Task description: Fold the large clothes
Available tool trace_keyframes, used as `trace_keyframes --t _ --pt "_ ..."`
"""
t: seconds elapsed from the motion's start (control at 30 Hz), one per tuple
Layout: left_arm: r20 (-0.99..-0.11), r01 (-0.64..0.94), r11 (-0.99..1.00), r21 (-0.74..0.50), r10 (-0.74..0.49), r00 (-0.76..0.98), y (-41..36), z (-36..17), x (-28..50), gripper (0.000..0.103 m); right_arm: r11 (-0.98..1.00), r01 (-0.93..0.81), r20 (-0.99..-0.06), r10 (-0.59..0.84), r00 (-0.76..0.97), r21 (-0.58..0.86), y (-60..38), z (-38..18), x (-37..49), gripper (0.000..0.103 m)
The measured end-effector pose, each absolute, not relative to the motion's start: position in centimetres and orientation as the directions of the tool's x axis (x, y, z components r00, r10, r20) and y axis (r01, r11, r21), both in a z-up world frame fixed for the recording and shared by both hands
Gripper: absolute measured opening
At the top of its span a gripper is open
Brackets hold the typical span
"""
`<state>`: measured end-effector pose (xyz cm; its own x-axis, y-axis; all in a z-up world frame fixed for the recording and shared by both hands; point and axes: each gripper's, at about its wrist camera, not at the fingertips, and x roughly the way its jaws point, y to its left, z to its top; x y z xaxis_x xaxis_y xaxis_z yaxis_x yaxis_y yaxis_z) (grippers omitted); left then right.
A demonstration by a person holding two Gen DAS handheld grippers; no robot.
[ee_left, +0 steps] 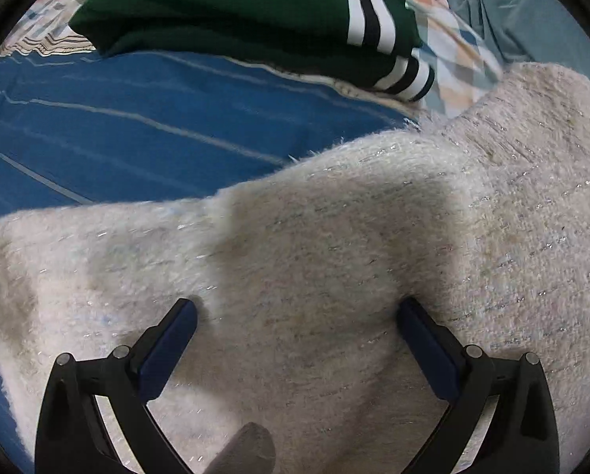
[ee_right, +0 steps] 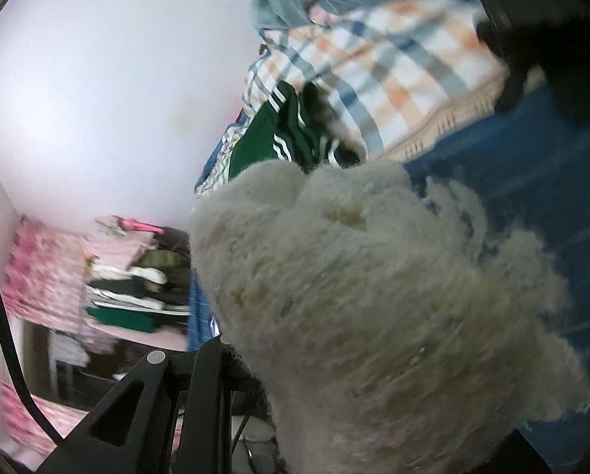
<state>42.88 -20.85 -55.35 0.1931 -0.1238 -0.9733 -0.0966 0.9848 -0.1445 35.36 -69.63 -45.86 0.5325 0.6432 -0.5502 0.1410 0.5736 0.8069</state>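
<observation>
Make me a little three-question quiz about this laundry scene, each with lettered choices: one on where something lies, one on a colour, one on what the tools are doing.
1. Where does the dark green garment with black-and-white stripes lie?
A. On the fluffy cream knitted garment
B. Beyond the cream garment, past a strip of blue striped bedsheet
C. In the left tool

2. What colour are the left tool's pads?
A. Red
B. Dark blue
C. Yellow

3. How does the left tool stand?
A. Open above the cream garment
B. Shut on the bedsheet
C. Shut on the green garment

Answers:
1 B: the green garment sits at the far side, with blue striped bedsheet between it and the cream garment.
2 B: the pads are dark blue.
3 A: the left tool has its jaws spread wide, nothing between them.

The right tool's fingertips are hidden by bunched cream fabric.
</observation>
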Motion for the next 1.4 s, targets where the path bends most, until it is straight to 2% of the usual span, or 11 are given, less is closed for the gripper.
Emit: trace_keyframes --t 0.33,0.57,0.7,0.77,0.83,1.0,1.2,1.27,1.3,1.33,1.4 --pt "-0.974 -0.555 0.83 -0.053 0.08 0.213 -5.1 -47.1 25.9 0.103 0.668 -0.204 -0.59 0.735 0.334 0.716 -52.4 -38.3 34.3 0.023" --pt "-0.983 -0.754 0.653 0.07 0.175 0.06 0.6 -49.0 9.9 0.103 0.69 -0.405 -0.733 0.677 0.069 0.6 -33.0 -44.9 30.6 0.023" --pt "-0.985 -0.816 0.578 -0.006 0.138 0.105 0.9 -48.9 5.5 0.103 0.718 -0.43 -0.827 0.545 -0.142 0.547 -26.0 -52.0 28.1 0.032" --pt "-0.98 -0.828 0.556 -0.077 0.11 0.165 0.6 -48.2 4.6 0.103 0.701 -0.438 -0.82 0.542 -0.184 0.562 -25.5 -52.5 27.5 0.045" --pt "-0.962 -0.825 0.533 -0.189 0.069 0.265 0.7 -46.6 3.3 0.103 0.63 -0.446 -0.759 0.616 -0.211 0.636 -26.6 -51.5 27.0 0.074" --pt "-0.859 -0.713 0.519 -0.473 -0.091 0.503 0.0 -44.8 6.0 0.103 0.57 -0.386 -0.667 0.72 -0.189 0.725 -34.7 -48.6 27.2 0.077" --pt "-0.832 -0.671 0.52 -0.529 -0.162 0.531 2.0 -48.6 12.0 0.103 0.714 -0.165 -0.732 0.673 -0.107 0.681 -45.6 -50.6 28.1 0.077" --pt "-0.833 -0.693 0.482 -0.536 -0.165 0.529 2.8 -50.7 13.3 0.072 0.74 -0.113 -0.749 0.657 -0.086 0.663 -47.8 -51.1 28.6 0.077" --pt "-0.83 -0.707 0.456 -0.541 -0.157 0.535 3.2 -51.2 13.3 0.041 0.76 -0.098 -0.766 0.639 -0.072 0.643 -48.8 -51.3 28.6 0.077" --pt "-0.832 -0.716 0.447 -0.536 -0.136 0.538 3.1 -50.6 12.6 0.021 0.772 -0.092 -0.778 0.625 -0.065 0.628 -49.2 -51.4 28.5 0.077" --pt "-0.826 -0.72 0.446 -0.531 -0.083 0.558 2.9 -49.2 10.9 0.015 0.793 -0.088 -0.798 0.6 -0.058 0.603 -49.3 -51.0 29.1 0.076"
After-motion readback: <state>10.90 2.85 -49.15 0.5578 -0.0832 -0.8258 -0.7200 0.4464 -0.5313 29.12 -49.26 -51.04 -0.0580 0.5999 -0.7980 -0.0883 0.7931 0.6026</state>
